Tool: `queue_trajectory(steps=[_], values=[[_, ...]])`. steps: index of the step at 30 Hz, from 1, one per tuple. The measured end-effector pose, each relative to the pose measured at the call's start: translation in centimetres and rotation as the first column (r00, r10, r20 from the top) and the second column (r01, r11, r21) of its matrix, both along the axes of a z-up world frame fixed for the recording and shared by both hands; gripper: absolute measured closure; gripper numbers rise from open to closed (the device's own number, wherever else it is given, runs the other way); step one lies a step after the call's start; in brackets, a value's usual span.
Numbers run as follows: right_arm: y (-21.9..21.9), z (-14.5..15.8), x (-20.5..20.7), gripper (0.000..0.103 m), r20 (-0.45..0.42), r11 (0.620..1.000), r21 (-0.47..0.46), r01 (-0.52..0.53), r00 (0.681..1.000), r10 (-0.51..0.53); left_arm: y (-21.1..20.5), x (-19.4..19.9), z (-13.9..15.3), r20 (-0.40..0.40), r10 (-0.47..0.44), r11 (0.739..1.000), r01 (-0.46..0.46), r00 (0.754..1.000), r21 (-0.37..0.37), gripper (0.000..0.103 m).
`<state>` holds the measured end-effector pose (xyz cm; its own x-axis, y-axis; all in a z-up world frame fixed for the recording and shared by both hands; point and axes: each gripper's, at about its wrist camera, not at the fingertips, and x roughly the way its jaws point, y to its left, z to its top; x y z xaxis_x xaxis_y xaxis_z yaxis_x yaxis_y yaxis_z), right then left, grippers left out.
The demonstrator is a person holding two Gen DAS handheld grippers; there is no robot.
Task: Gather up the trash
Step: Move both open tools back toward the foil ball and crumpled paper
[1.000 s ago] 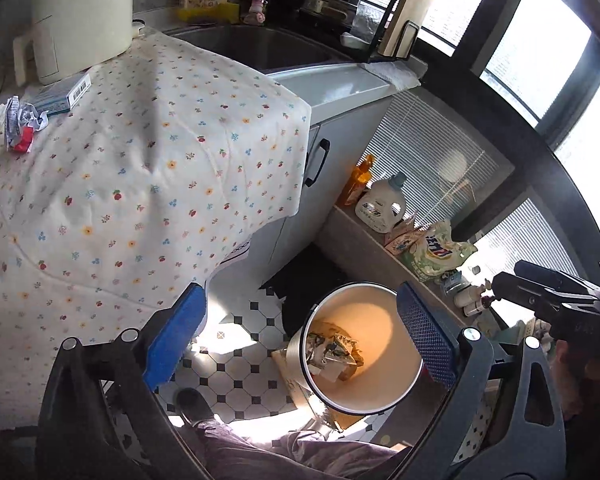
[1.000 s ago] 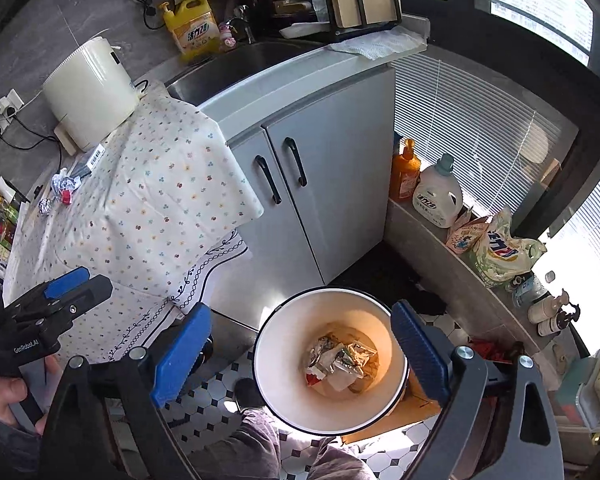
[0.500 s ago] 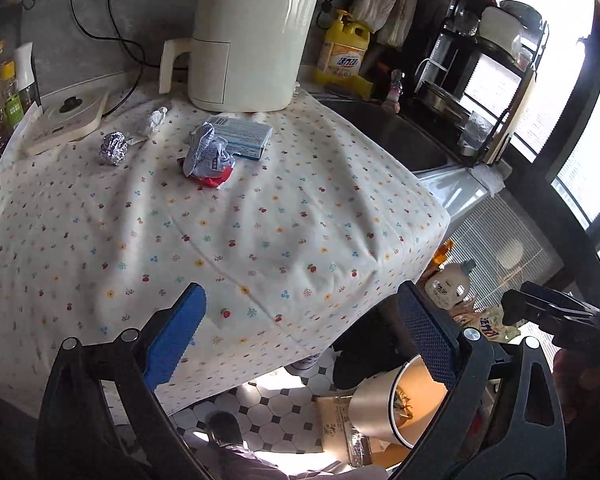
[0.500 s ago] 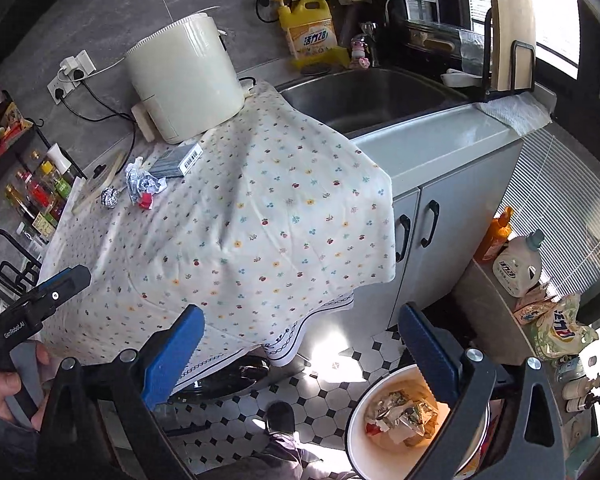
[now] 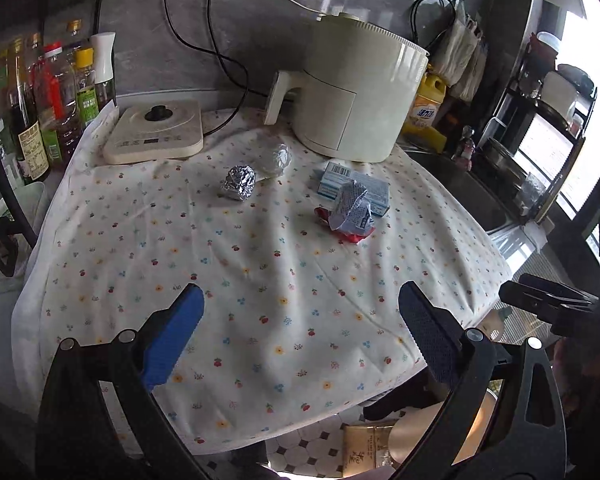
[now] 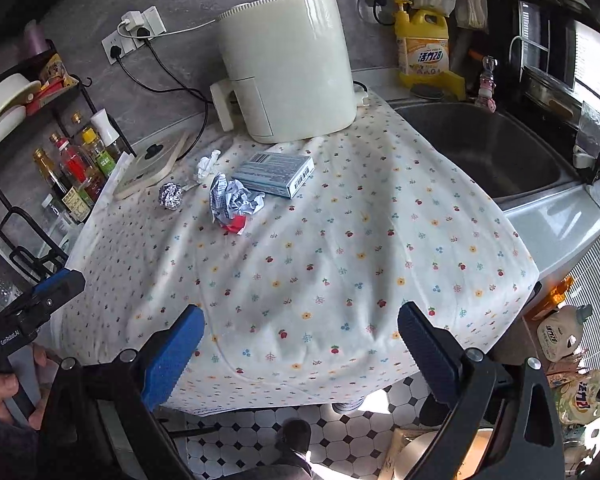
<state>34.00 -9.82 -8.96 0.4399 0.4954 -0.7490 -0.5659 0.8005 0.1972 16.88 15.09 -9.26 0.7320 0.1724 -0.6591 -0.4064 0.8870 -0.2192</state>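
Note:
On the flowered tablecloth (image 5: 260,280) lie a foil ball (image 5: 239,182) (image 6: 170,196), a crumpled clear wrap (image 5: 278,160), a crumpled grey-and-red wrapper (image 5: 350,216) (image 6: 234,204), a blue-grey box (image 5: 374,190) (image 6: 274,174) and a white paper scrap (image 6: 206,166). My left gripper (image 5: 300,332) is open and empty over the near part of the cloth. My right gripper (image 6: 300,340) is open and empty over the cloth's front edge. The trash bucket (image 6: 452,452) shows only partly, low on the floor at right.
A cream air fryer (image 5: 352,92) (image 6: 288,64) stands behind the trash. A flat cooker (image 5: 156,132), sauce bottles (image 5: 44,92) and a rack stand at left. A sink (image 6: 488,144) and yellow detergent bottle (image 6: 422,48) lie at right. Tiled floor (image 6: 300,420) is below.
Both grippers have swung up from over the trash bucket on the floor toward the tabletop. The trash items on the cloth are now nearer and centred. Both stay open and empty.

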Motion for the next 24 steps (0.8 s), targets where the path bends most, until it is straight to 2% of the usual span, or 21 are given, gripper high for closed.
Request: queue_trajectory(steps=[9,14,24], values=[[7.9,-0.5,2.0,0.008,0.007,1.0,0.018,-0.009,1.0,0.009,6.8,1.2,-0.3,-0.003,0.02,1.0,-0.02,1.0,-0.004,0.006],[11.0,-0.9,3.3,0.008,-0.006,0.999,0.031,0.016,1.0,-0.016,9.9,2.9,0.0,-0.002,-0.004,1.0,0.004,1.0,0.001,0.006],[15.6,-2.4,5.9,0.008,-0.037,0.999,0.014,0.038,0.999,-0.037,13.0,8.0,-1.2,-0.005,-0.075,0.997,0.075,0.997,-0.014,0.006]])
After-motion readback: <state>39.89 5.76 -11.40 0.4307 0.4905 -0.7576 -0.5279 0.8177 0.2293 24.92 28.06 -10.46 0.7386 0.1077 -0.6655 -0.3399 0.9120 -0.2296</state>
